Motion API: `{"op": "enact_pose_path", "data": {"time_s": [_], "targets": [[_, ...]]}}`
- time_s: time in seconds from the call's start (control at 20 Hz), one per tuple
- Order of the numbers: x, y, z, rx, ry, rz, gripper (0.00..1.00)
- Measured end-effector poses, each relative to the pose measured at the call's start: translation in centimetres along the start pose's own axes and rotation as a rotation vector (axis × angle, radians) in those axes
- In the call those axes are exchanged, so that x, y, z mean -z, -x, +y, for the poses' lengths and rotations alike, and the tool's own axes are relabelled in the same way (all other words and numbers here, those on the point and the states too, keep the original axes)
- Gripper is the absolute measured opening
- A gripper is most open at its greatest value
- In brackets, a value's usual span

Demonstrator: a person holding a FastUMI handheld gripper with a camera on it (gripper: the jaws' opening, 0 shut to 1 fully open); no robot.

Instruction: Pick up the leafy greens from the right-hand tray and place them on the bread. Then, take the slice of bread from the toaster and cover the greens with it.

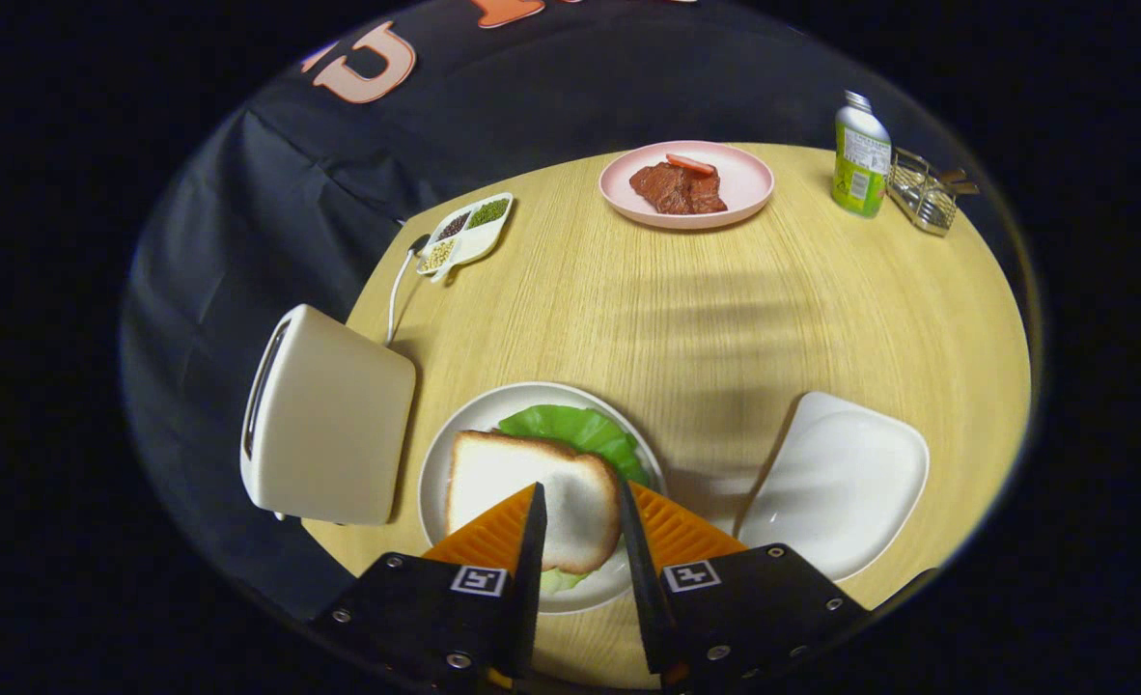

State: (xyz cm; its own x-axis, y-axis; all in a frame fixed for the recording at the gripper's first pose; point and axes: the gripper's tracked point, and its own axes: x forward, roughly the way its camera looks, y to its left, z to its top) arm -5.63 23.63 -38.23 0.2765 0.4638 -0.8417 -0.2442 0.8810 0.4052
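A toasted bread slice (522,492) lies flat on a leaf of greens (580,430) on the round white plate (464,415). The green leaf sticks out beyond the bread's far edge, and a bit shows under its near edge. My gripper (578,487) hovers over the near right part of the slice, open. Its fingertips (532,502) stand apart and the bread shows in the gap between them. The cream toaster (329,415) stands just left of the plate, its slot facing away to the left. The white right-hand tray (841,478) lies to the right of the plate, tilted up at its left edge.
Across the round wooden table (706,309) stand a pink plate (744,183) with meat slices, a green bottle (860,154) and a wire basket (923,193). A divided dish (469,232) of beans sits at the far left, beside the toaster's white cord (395,290).
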Motion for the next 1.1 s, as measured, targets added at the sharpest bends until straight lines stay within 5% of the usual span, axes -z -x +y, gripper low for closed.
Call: {"op": "enact_pose_path", "data": {"time_s": [0.3, 0.55, 1.1], "targets": [[-4.9, 4.5, 0.8, -0.005, 0.046, -0.192, 0.58], [-12.2, 11.9, 2.6, -0.025, 0.120, -0.478, 0.89], [-22.0, 31.3, 5.6, 0.049, 0.245, -1.024, 0.98]]}}
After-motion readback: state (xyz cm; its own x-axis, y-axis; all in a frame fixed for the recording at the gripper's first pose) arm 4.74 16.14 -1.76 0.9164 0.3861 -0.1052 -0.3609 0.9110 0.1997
